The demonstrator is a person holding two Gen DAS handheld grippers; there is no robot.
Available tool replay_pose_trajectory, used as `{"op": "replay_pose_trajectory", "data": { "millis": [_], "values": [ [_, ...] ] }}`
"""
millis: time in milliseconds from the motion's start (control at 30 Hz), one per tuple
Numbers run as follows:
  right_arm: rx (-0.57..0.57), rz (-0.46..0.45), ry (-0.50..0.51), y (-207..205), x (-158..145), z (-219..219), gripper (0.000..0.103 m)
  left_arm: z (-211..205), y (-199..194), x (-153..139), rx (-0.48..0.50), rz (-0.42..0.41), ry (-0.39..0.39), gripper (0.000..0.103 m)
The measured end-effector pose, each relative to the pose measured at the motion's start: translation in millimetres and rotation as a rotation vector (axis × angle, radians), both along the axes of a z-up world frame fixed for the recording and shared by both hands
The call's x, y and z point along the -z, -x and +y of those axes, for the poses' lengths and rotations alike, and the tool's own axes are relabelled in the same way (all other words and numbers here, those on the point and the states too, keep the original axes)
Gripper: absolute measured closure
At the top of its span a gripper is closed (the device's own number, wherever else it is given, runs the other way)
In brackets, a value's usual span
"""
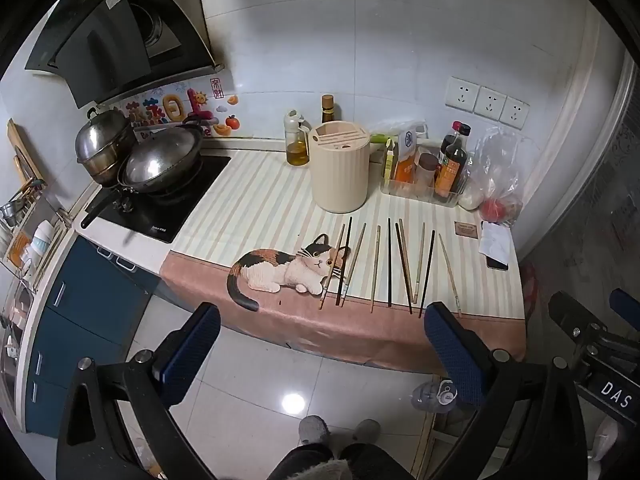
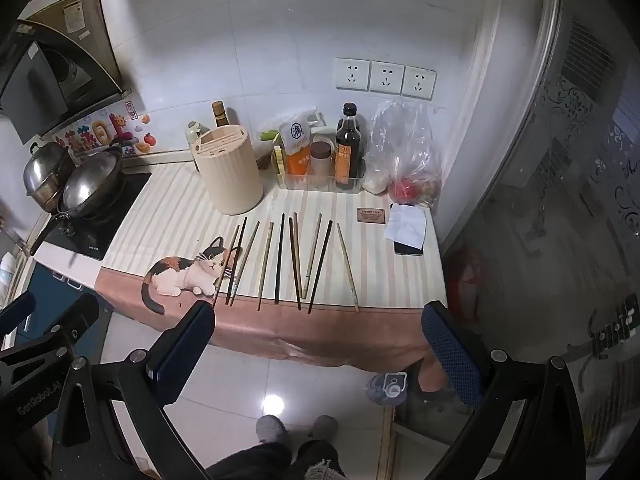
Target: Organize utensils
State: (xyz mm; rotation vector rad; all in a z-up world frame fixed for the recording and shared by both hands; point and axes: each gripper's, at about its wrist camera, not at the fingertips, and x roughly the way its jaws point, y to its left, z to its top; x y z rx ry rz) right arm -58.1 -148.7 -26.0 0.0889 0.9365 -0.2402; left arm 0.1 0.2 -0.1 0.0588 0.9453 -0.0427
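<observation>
Wok [image 1: 162, 162] and steel pot [image 1: 105, 145] on stove [image 1: 168, 208]; oil bottle [image 1: 297, 145], soy sauce bottle [image 2: 347, 148], phone [image 2: 408, 249], three wall sockets [image 2: 385, 77].

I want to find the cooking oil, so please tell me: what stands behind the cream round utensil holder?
Behind the cream round utensil holder stand a clear oil dispenser and a brown-capped dark bottle; its lower part is hidden.

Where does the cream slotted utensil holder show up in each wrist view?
Left wrist: the cream utensil holder stands just above centre, behind the row of chopsticks.
Right wrist: the same holder sits left of centre, upper half.
Shared landmark: the cat print on the cloth, in front of the holder and to its left.
</observation>
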Motion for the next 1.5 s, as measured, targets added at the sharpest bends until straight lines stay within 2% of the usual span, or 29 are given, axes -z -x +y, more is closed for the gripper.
{"op": "replay_pose_trajectory", "data": {
  "millis": [1500],
  "values": [
    [-0.011,-0.012,0.008,2.6,-9.7,7.4,0.000,8.1,1.0,-16.1,0.000,-0.024,-0.004,0.000]
  ]
}}
